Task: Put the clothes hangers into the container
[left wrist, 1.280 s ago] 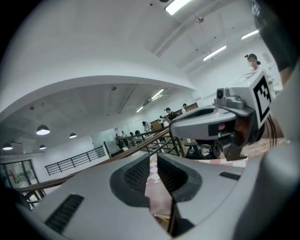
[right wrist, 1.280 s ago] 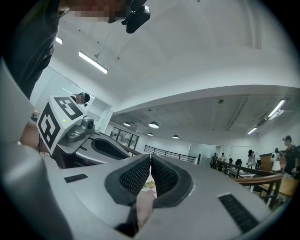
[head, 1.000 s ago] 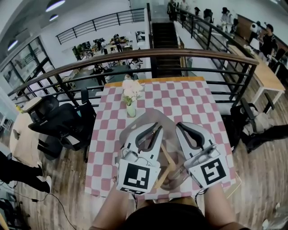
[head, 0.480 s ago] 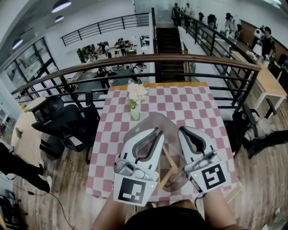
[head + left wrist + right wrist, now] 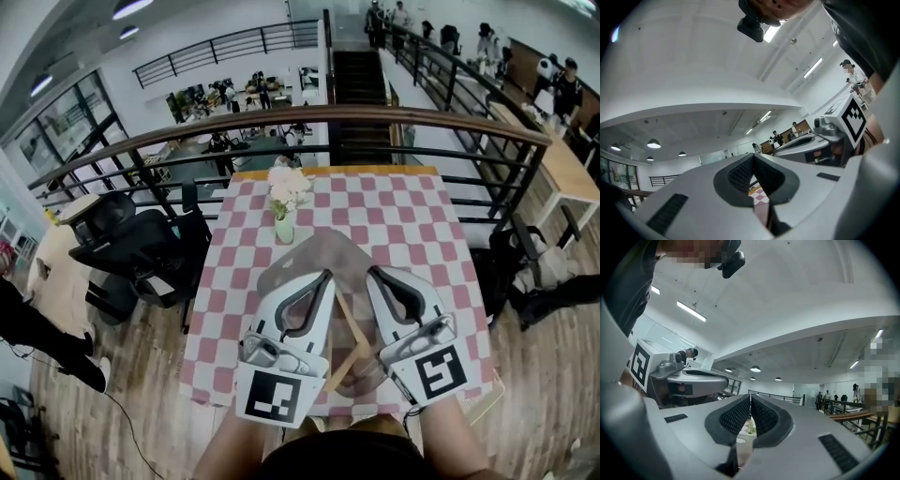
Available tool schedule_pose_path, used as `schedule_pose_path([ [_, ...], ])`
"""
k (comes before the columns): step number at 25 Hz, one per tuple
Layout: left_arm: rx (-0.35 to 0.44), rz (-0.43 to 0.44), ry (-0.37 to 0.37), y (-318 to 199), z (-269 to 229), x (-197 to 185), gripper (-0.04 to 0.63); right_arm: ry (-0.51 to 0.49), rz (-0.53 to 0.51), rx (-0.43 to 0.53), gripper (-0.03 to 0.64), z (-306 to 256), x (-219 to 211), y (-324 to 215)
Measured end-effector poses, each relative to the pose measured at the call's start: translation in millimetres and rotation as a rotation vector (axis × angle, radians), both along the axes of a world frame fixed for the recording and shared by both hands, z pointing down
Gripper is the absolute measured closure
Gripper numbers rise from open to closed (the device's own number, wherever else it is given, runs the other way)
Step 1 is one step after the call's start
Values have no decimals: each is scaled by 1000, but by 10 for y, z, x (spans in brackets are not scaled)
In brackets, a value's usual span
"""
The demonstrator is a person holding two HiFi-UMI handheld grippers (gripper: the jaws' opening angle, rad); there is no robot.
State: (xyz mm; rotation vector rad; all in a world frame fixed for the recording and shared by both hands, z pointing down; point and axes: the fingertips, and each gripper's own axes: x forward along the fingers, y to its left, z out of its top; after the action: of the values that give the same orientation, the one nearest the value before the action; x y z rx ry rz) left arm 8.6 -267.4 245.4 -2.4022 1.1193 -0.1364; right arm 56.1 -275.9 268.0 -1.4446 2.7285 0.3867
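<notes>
Left gripper (image 5: pixel 322 277) and right gripper (image 5: pixel 373 273) side by side over the clear container (image 5: pixel 314 249) on the checkered table (image 5: pixel 422 216) — both pairs of jaws pressed together, nothing between; wooden hanger (image 5: pixel 348 323) in the container

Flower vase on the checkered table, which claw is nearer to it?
Left. The left claw is just right of the flower vase, on the person's side; the right claw is farther right.

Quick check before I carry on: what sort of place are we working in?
Probably a mezzanine in an open-plan office. The checked table stands against a curved railing, which overlooks a lower floor with desks and people; a staircase shows beyond it.
</notes>
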Motion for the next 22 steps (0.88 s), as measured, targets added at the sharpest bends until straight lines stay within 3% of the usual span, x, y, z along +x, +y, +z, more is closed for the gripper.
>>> schedule_pose_path([
  [13, -6, -18, 3, -95, 55, 116, 587, -2, -29, 90, 584, -146, 41, 77],
  [22, -8, -27, 3, -126, 67, 213, 587, 4, -38, 97, 584, -141, 129, 51],
])
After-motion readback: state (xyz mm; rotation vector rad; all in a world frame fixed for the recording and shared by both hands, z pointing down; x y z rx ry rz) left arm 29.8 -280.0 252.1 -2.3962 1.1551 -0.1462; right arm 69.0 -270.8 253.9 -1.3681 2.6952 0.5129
